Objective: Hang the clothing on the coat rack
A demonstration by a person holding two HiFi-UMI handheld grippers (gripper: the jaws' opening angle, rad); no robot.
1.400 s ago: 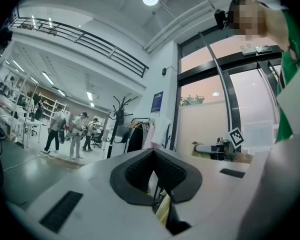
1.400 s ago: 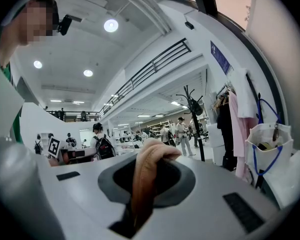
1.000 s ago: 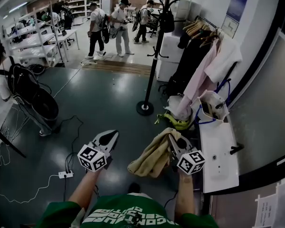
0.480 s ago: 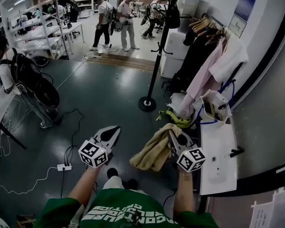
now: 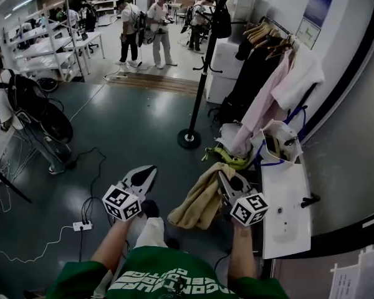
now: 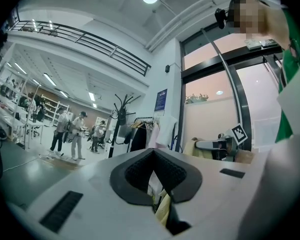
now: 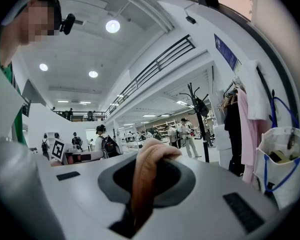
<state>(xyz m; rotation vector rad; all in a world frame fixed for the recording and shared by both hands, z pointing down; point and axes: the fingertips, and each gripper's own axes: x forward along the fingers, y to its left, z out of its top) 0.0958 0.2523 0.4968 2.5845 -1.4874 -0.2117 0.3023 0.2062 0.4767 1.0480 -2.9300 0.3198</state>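
A tan garment (image 5: 198,202) hangs in a bundle from my right gripper (image 5: 225,180), which is shut on it at waist height. In the right gripper view the cloth (image 7: 146,176) is pinched between the pads and folds over their top. My left gripper (image 5: 143,176) is beside it on the left, shut with nothing in it; its pads (image 6: 140,174) meet along the middle. The black coat rack (image 5: 203,61) stands ahead on its round base (image 5: 189,140), a dark bag on one upper hook. It also shows far off as a coat rack (image 6: 120,121) in the left gripper view, and as a coat rack (image 7: 200,121) in the right gripper view.
A rail of hung clothes (image 5: 268,73) lines the right wall, with a white tote bag (image 5: 280,142) and a white bench (image 5: 285,207) below. Several people (image 5: 156,30) stand at the back by shelves. Cables and a power strip (image 5: 82,227) lie on the floor at left.
Both grippers keep the same pose, the garment still in the right one. The view has shifted a little as I step, and my leg now shows below the grippers.
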